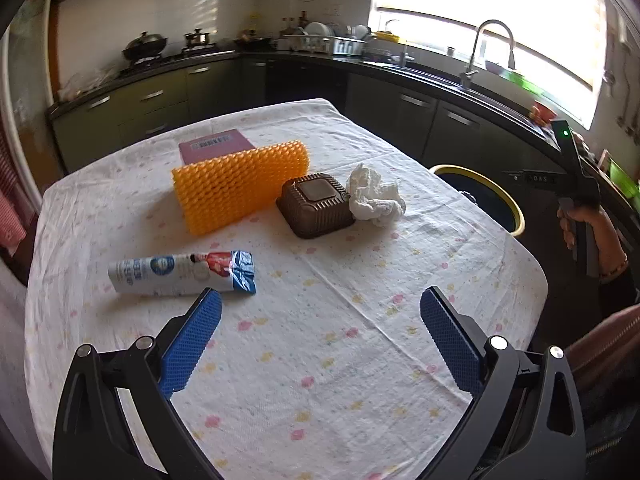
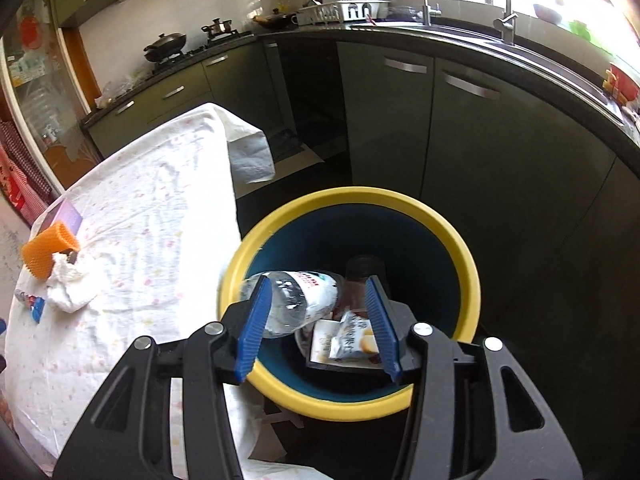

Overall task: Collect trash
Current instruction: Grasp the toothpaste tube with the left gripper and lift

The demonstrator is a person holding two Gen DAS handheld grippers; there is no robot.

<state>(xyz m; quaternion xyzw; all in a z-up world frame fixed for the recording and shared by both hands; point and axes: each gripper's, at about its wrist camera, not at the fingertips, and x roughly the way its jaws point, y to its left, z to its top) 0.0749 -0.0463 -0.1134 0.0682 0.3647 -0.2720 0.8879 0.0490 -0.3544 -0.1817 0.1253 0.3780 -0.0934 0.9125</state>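
My right gripper point(image 2: 317, 280) hangs over a yellow-rimmed blue bin point(image 2: 460, 248), jaws apart. A clear plastic bottle point(image 2: 304, 300) lies tilted between them, against the left pad; the right pad stands clear of it. In the bin lie a snack packet point(image 2: 352, 340) and dark packaging. My left gripper point(image 1: 320, 293) is open and empty, low over the table's near side. On the floral cloth point(image 1: 320, 360) lie a printed wrapper point(image 1: 180, 272), an orange foam net point(image 1: 240, 184), a brown plastic tray point(image 1: 316, 204) and a crumpled tissue point(image 1: 376, 196).
A pink book point(image 1: 216, 144) lies behind the foam net. The bin point(image 1: 480, 174) stands on the floor by the table's right edge, where a hand point(image 1: 580, 220) holds the other gripper. Dark kitchen cabinets point(image 2: 400, 120) and a sink counter run behind.
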